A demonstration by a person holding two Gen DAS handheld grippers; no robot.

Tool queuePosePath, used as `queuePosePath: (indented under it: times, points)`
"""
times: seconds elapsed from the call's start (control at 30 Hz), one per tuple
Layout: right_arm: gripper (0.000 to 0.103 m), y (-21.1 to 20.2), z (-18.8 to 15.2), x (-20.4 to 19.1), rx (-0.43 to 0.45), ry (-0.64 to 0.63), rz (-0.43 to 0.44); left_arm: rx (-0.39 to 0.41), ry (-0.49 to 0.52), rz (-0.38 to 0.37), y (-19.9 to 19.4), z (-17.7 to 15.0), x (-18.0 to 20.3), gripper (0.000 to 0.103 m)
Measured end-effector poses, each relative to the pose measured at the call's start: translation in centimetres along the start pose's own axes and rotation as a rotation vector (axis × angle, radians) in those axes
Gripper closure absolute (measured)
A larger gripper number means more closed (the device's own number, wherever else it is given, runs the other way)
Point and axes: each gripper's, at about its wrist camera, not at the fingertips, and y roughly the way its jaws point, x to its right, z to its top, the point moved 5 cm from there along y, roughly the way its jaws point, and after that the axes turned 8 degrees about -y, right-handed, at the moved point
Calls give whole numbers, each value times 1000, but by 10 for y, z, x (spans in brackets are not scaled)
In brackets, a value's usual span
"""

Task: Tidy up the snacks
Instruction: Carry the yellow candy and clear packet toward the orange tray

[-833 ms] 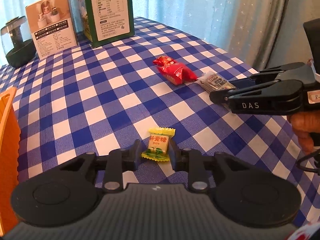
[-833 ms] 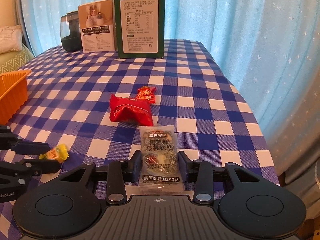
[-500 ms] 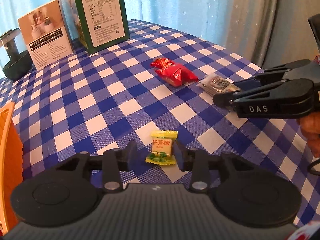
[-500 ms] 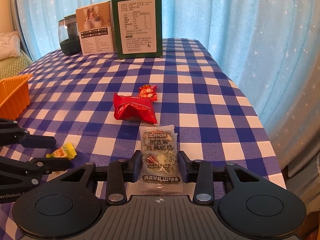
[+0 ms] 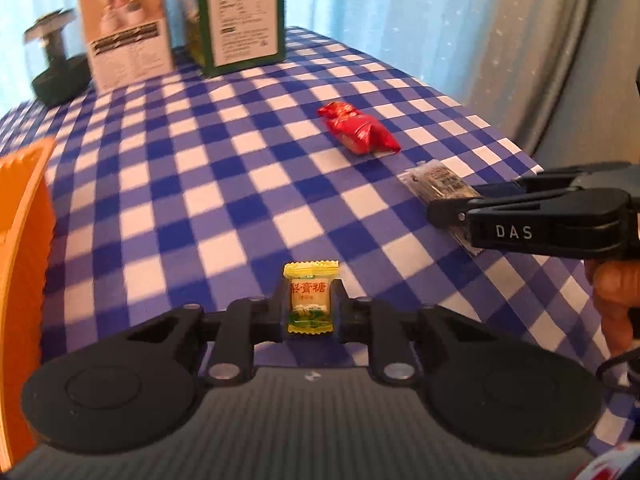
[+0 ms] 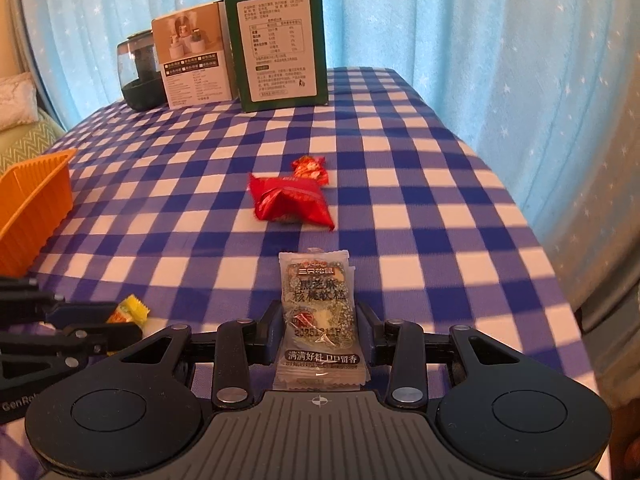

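Observation:
A small yellow candy (image 5: 310, 300) sits clamped between the pads of my left gripper (image 5: 309, 305), which is shut on it just above the checked cloth; the right wrist view shows the same candy (image 6: 130, 312) at the left gripper's (image 6: 120, 322) tips. My right gripper (image 6: 319, 320) is shut on a clear packet of dark sesame snack (image 6: 318, 296), pads against its two long sides. In the left wrist view that packet (image 5: 434, 180) sticks out of the right gripper (image 5: 456, 204). A large red pack (image 6: 290, 200) and a small red candy (image 6: 310, 166) lie on the cloth beyond.
An orange basket (image 6: 32, 200) stands at the left edge of the table. At the back are a green box (image 6: 280, 40), a beige box (image 6: 192, 60) and a dark jar (image 6: 136, 72). The table's right edge drops off by the blue curtain (image 6: 500, 60).
The left jaws closed in on the yellow candy and now pinch it, and the left view has shifted. The right gripper kept its hold on the packet and rose slightly.

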Motion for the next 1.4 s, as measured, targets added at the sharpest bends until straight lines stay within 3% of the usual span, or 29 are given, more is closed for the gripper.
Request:
queuePosePath:
  times: [0.47,0.67,1.0,1.4]
  points:
    - [65,-77,-39,-61,22,90,15,40,-64,37,-72,-37,-7,85]
    - [65,-110,-50,-92,26,73,33,62,-98,39,-108,-46,-12,85]
    - [65,-142,-42,-148,62,-8,81,121,-148,74,-168,-59,-33,85]
    - [65,-152,-32,-194,80,-68,144,165,-208,144,-213,-75,-75,85]
